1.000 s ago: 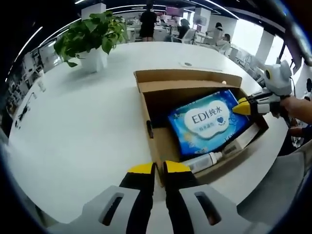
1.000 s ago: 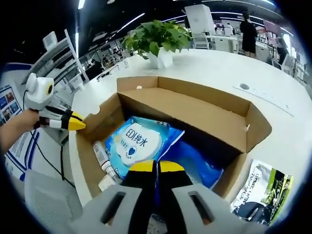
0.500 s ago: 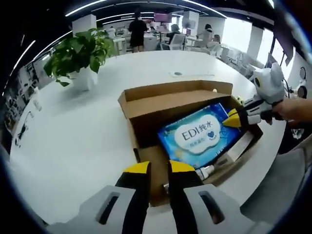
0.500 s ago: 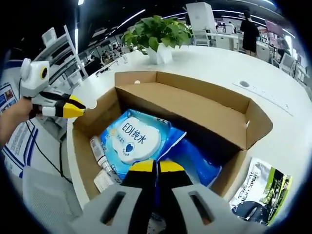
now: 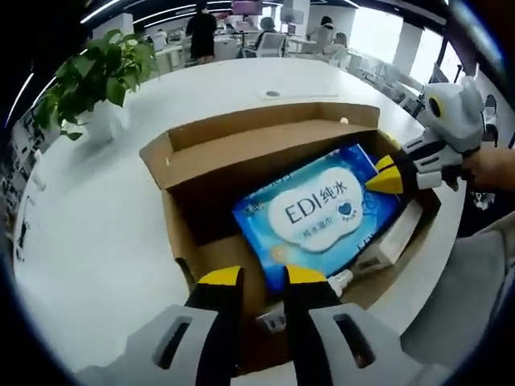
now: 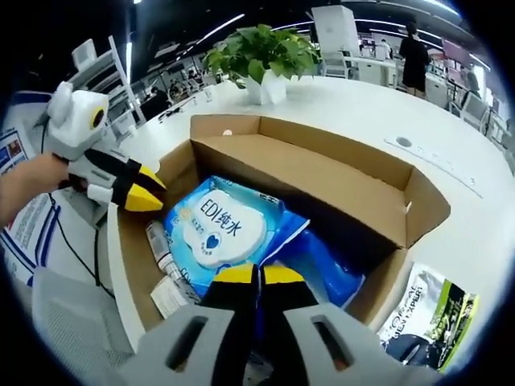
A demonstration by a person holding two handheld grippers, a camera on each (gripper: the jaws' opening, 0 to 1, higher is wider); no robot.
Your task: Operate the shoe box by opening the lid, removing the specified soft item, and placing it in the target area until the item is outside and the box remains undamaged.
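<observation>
An open cardboard shoe box (image 5: 241, 149) (image 6: 322, 173) stands on a white table. Inside it lies a blue wet wipes pack (image 5: 318, 213) (image 6: 217, 229) with a white label. My left gripper (image 5: 263, 277) hovers over the box's near wall, its jaws a little apart and nothing between them. In the right gripper view the left gripper (image 6: 145, 193) hangs over the box's left wall. My right gripper (image 6: 259, 275) is shut, pinching the blue edge of the pack. In the left gripper view, the right gripper (image 5: 385, 178) meets the pack's right edge.
A small tube (image 5: 322, 288) (image 6: 161, 251) and a white carton (image 5: 394, 241) lie beside the pack in the box. A potted plant (image 5: 88, 80) (image 6: 261, 56) stands behind it. A green and black packet (image 6: 426, 314) lies on the table right of the box. People stand far off.
My left gripper has come closer over the box's near wall and its jaws have parted slightly. The right gripper stays shut at the pack's edge.
</observation>
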